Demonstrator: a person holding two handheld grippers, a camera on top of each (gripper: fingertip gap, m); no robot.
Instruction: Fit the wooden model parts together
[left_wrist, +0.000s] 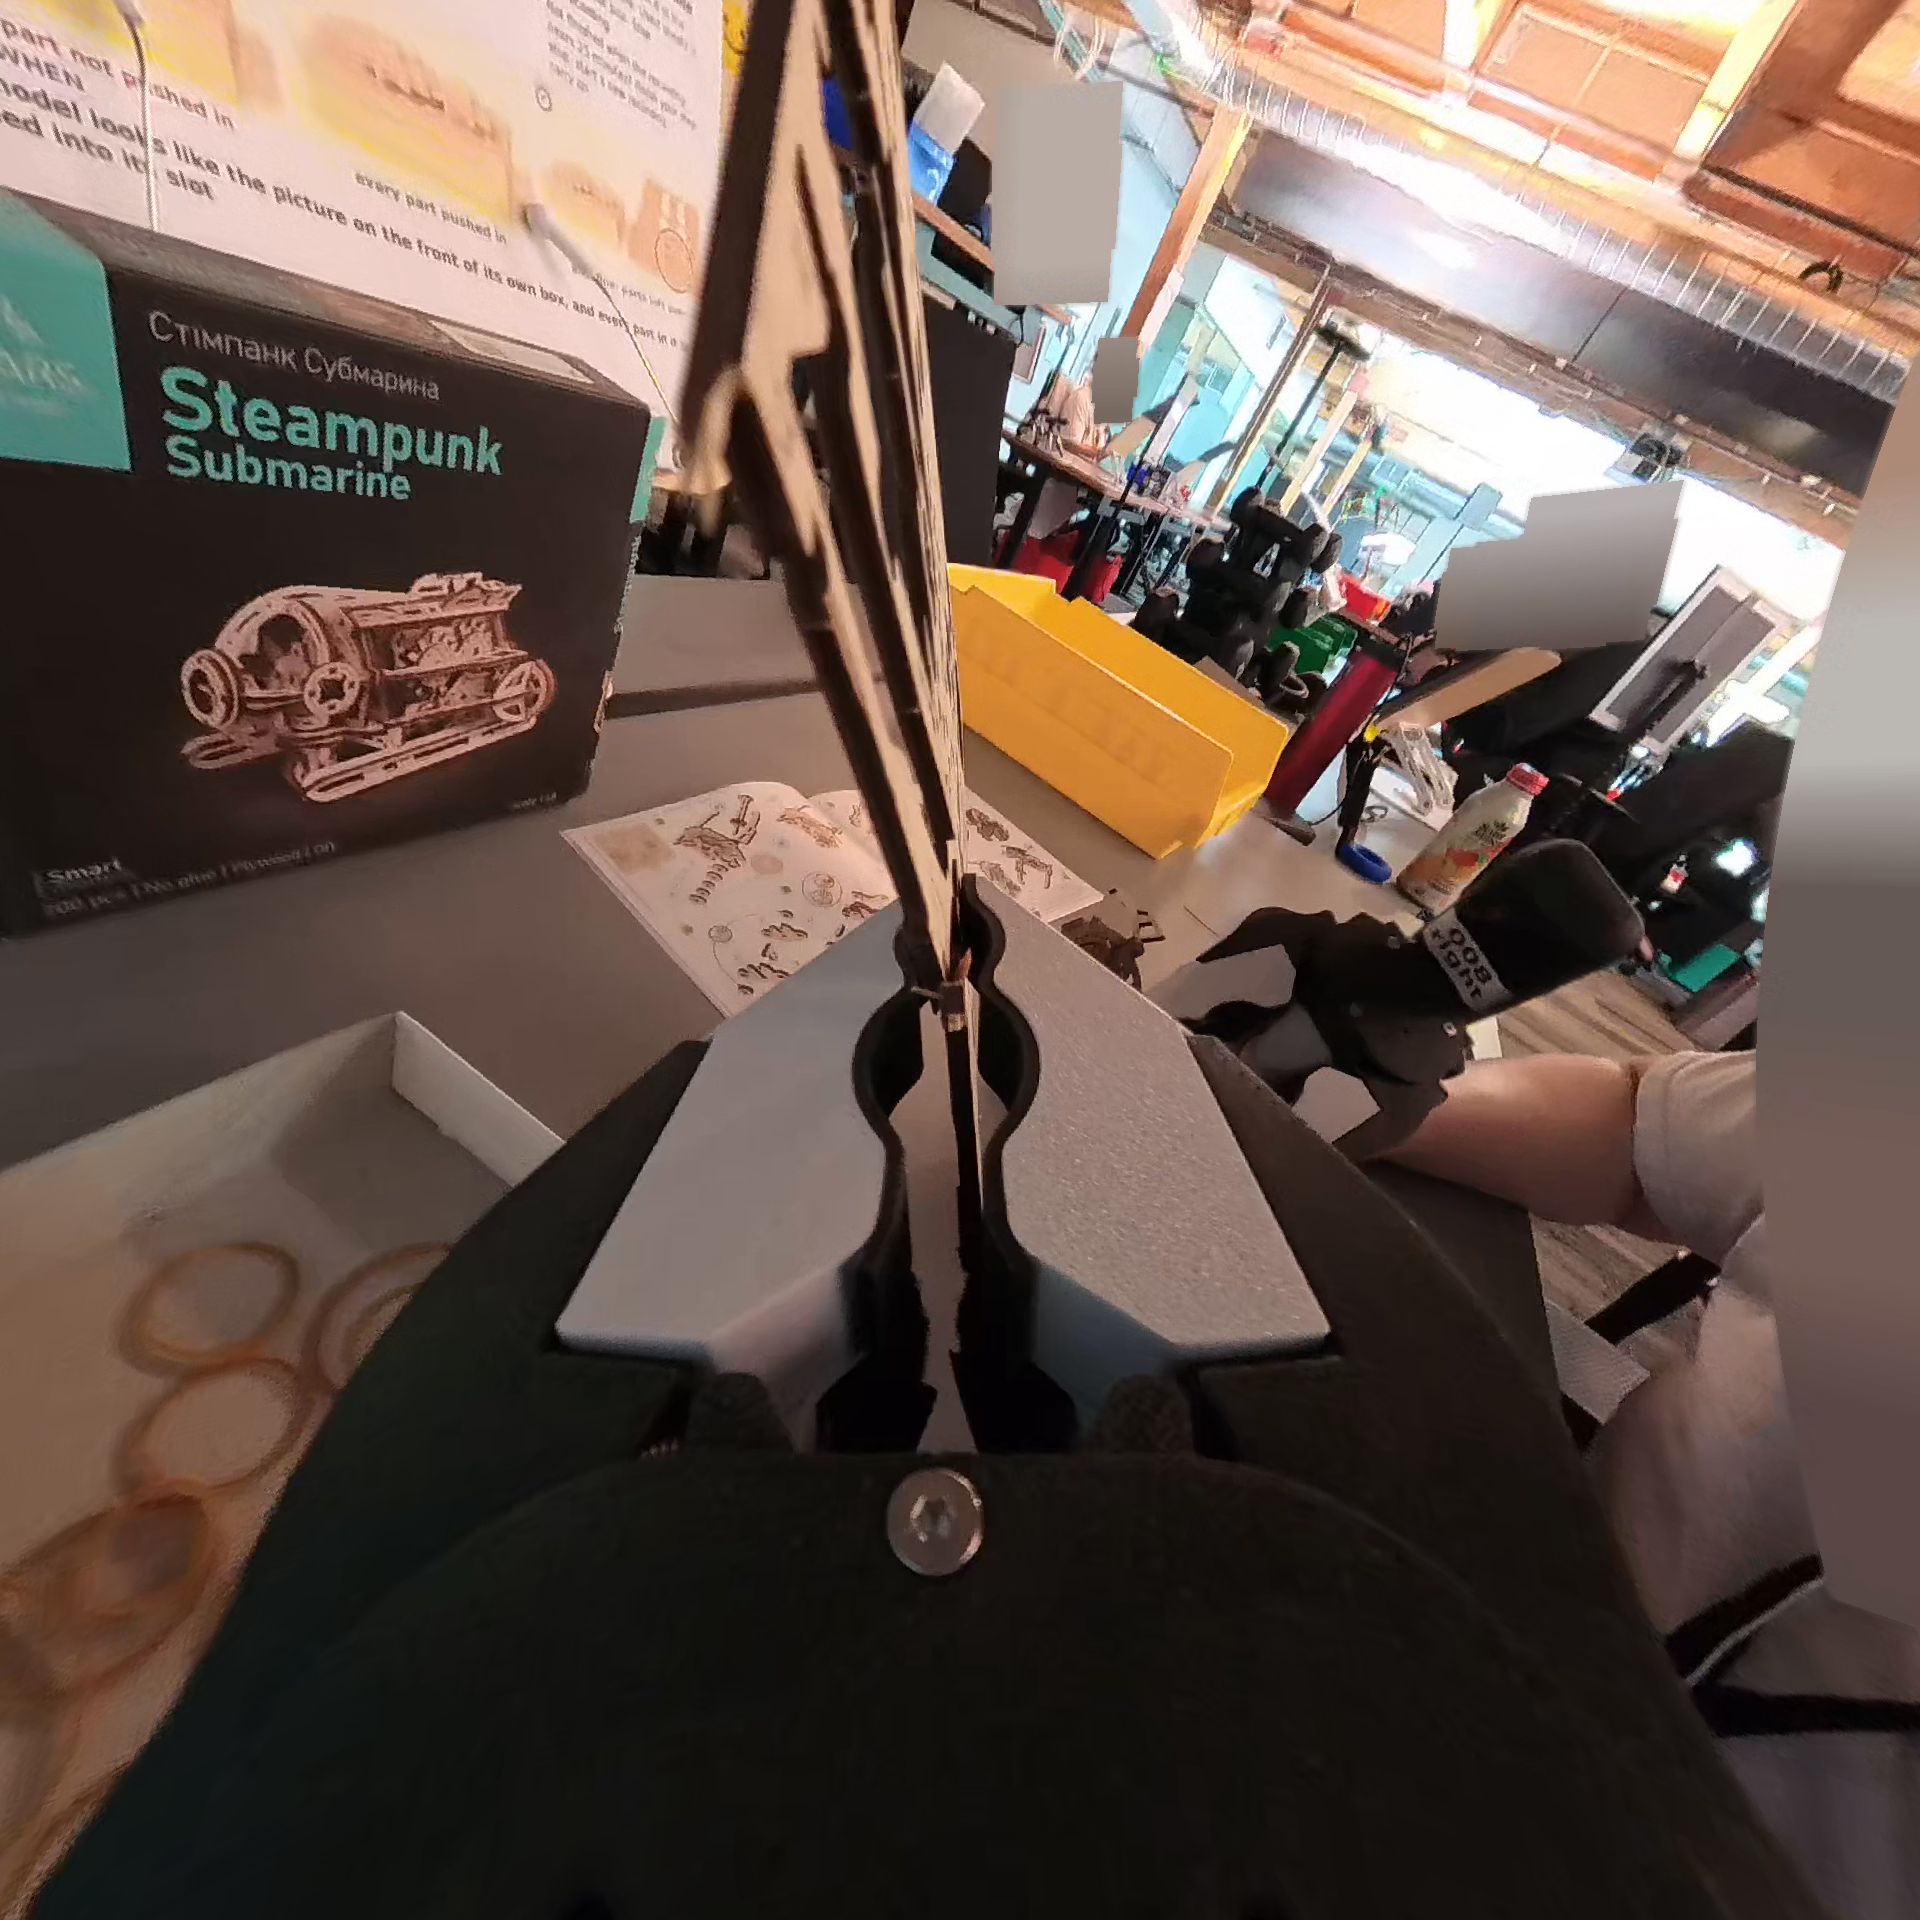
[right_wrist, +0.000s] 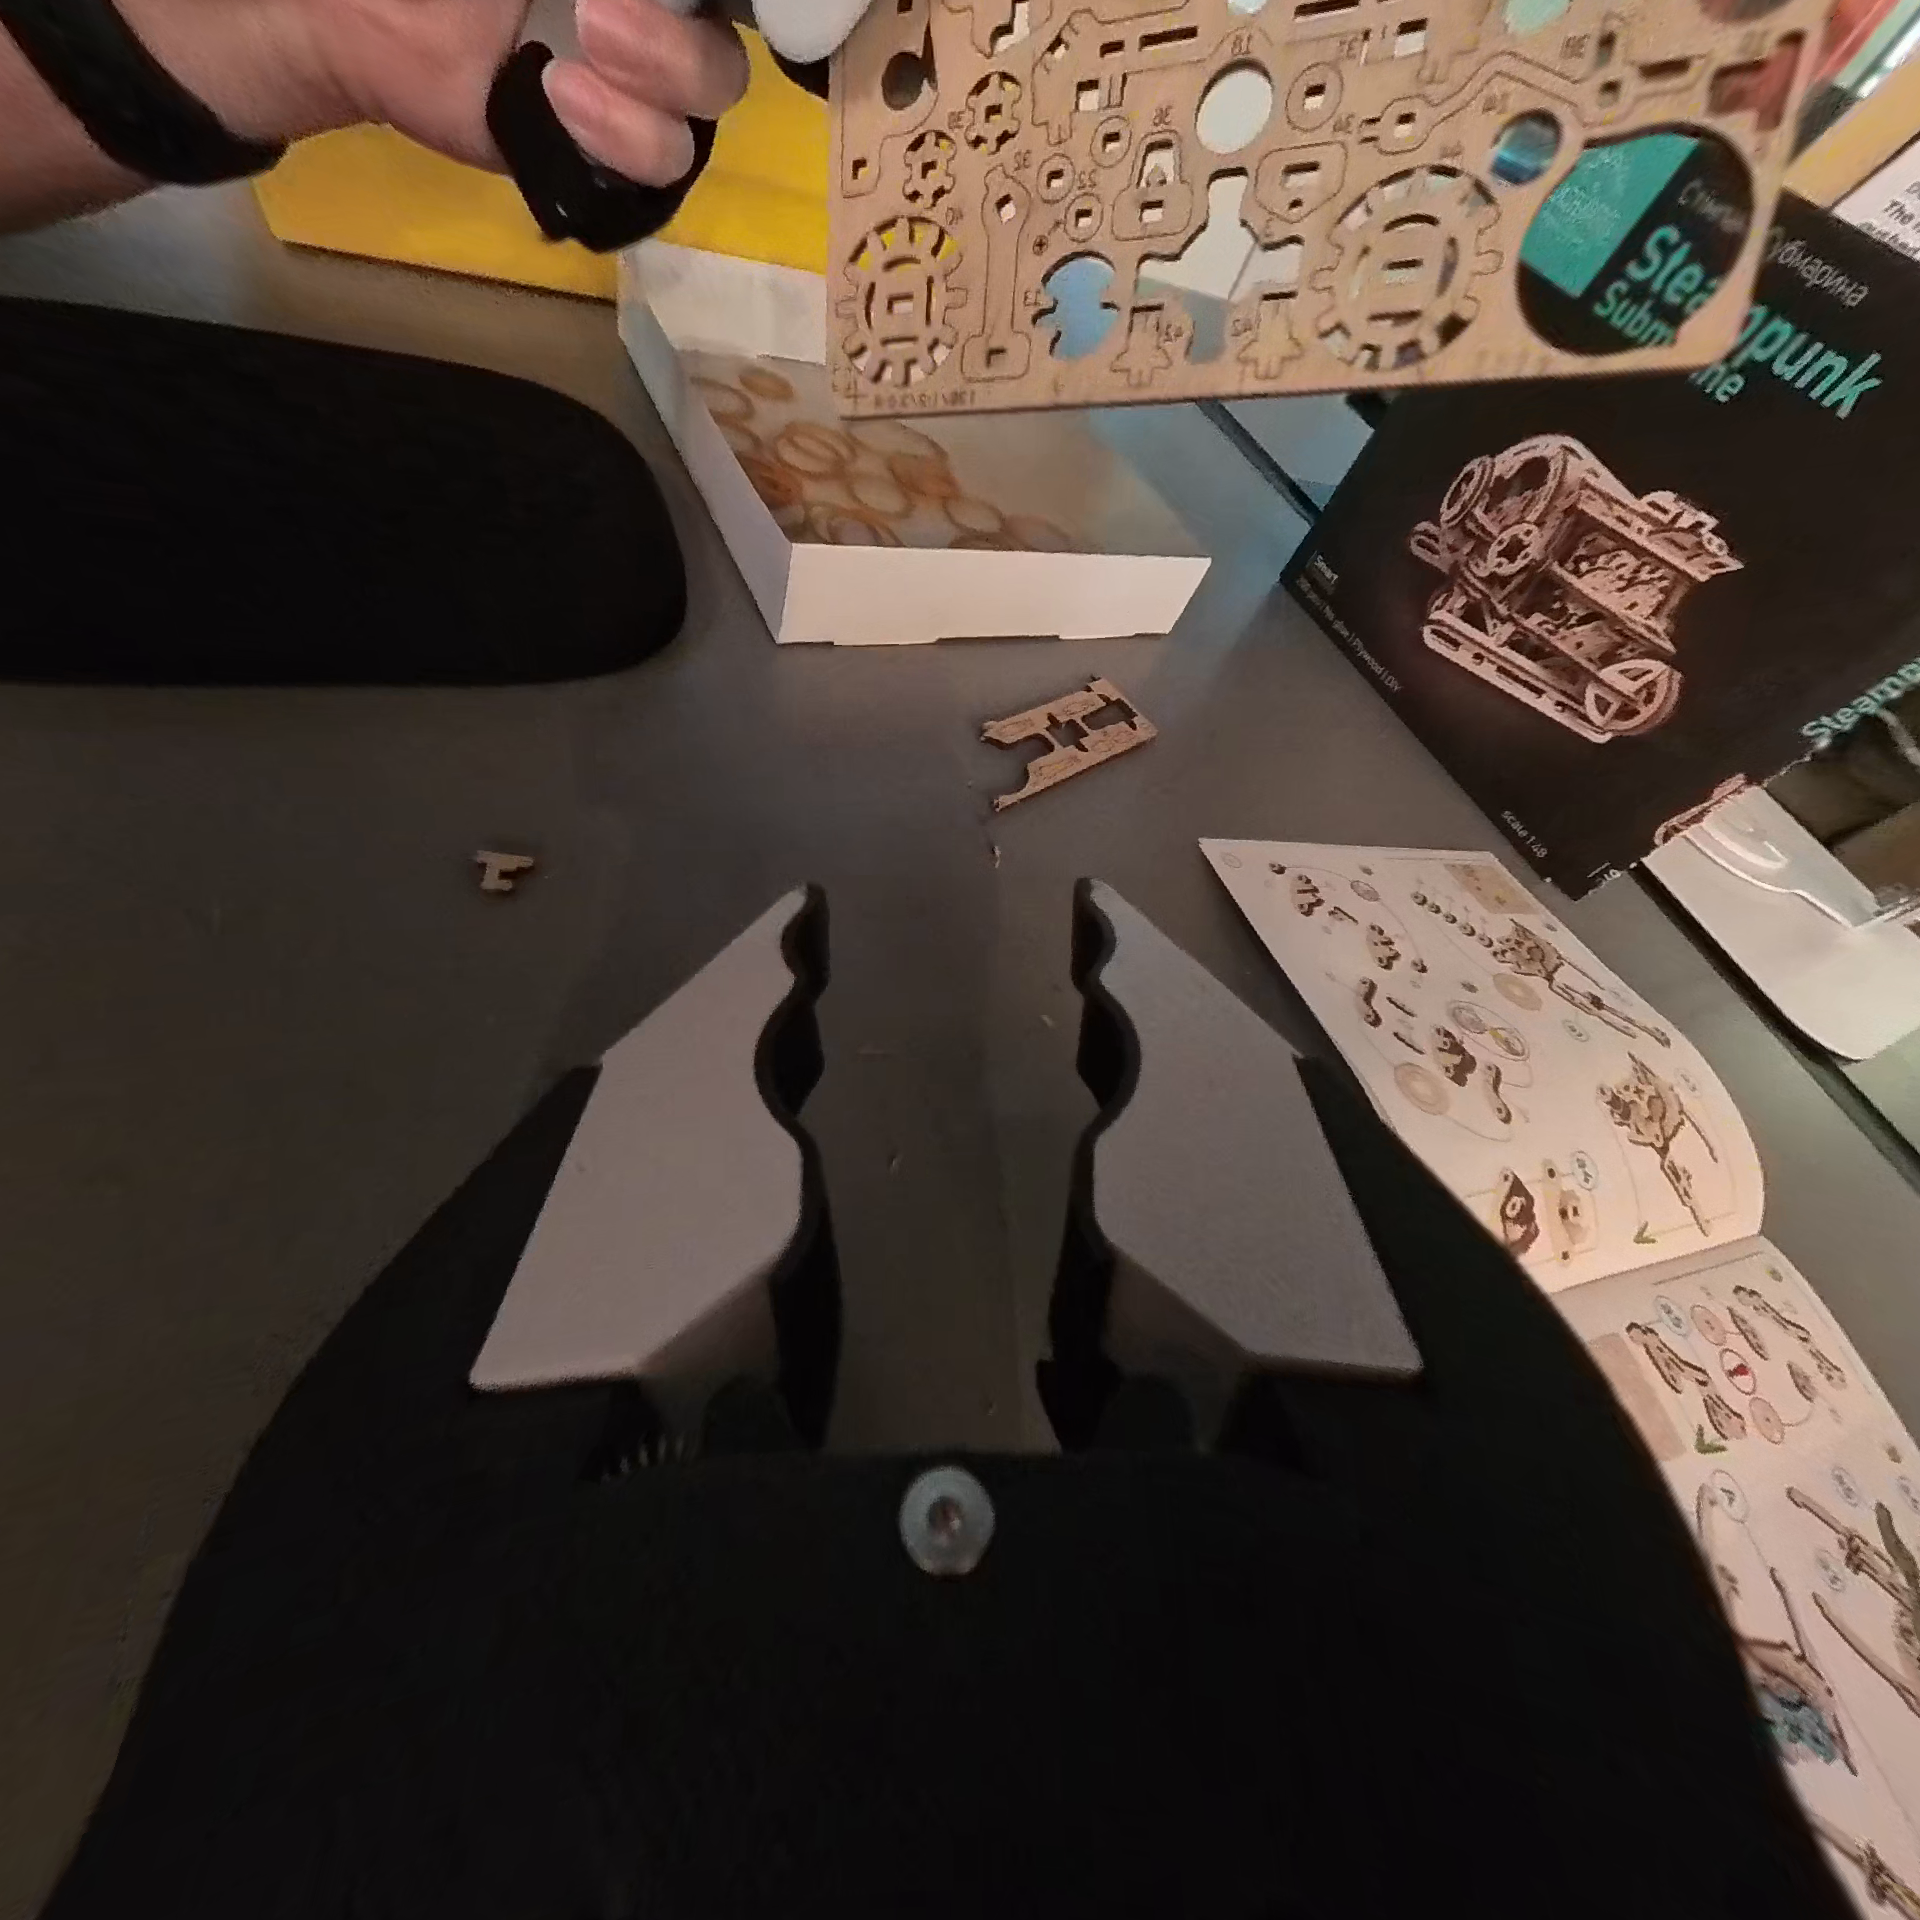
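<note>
My left gripper (left_wrist: 951, 971) is shut on the lower edge of a thin plywood parts sheet (left_wrist: 831, 436), held upright and seen edge-on. The same sheet (right_wrist: 1278, 197) shows flat-on at the top of the right wrist view, with gears and small parts cut into it and some holes empty. My right gripper (right_wrist: 948, 914) is open and empty, low over the grey table (right_wrist: 312, 935). A flat wooden part (right_wrist: 1070, 740) lies on the table just ahead of it. A tiny wooden piece (right_wrist: 502, 871) lies to the left. The right gripper also shows at the right of the left wrist view (left_wrist: 1382, 997).
The dark model box (left_wrist: 301, 582) stands at the back. An open instruction booklet (right_wrist: 1496, 1060) lies at the right. A white tray (right_wrist: 966, 603) holds rubber bands. A yellow bin (left_wrist: 1101, 696) sits behind. A person's hand (right_wrist: 436, 73) holds the left gripper.
</note>
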